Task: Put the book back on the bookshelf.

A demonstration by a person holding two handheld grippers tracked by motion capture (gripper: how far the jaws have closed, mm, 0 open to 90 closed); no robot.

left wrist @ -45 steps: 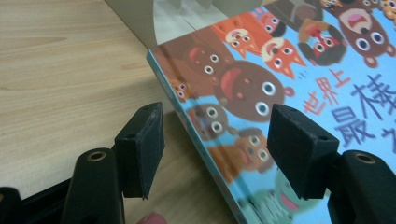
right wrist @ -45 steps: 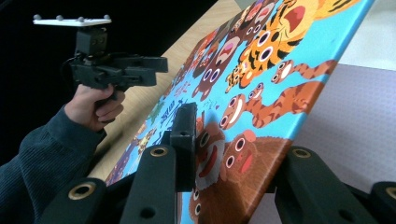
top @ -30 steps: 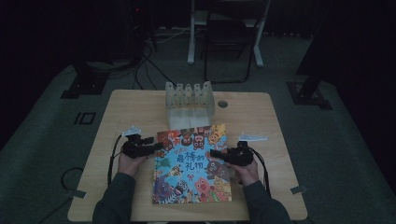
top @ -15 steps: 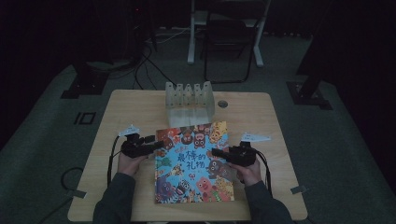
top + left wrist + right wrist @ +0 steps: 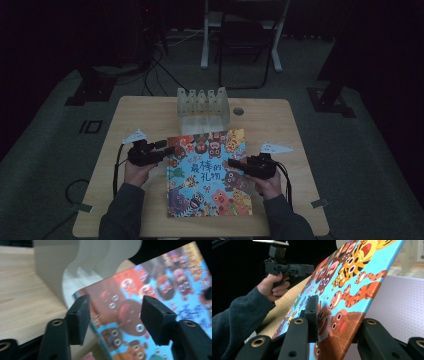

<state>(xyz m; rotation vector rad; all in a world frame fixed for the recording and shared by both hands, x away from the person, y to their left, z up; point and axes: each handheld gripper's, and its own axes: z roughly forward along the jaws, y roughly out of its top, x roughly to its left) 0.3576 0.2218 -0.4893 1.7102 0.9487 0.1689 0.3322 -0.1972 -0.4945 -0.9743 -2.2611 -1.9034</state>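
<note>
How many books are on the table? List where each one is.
1: the picture book at the table's middle, in front of the slotted rack. More could be hidden behind it.

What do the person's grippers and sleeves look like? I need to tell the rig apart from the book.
Both grippers, left and right, are black with two blocky jaws on arms with brass-ringed holes. Each has a pale three-cornered plate on top and a black cable trailing back. The sleeves are dark blue-grey knit.

Blue picture book (image 5: 207, 175) with cartoon animals
</note>
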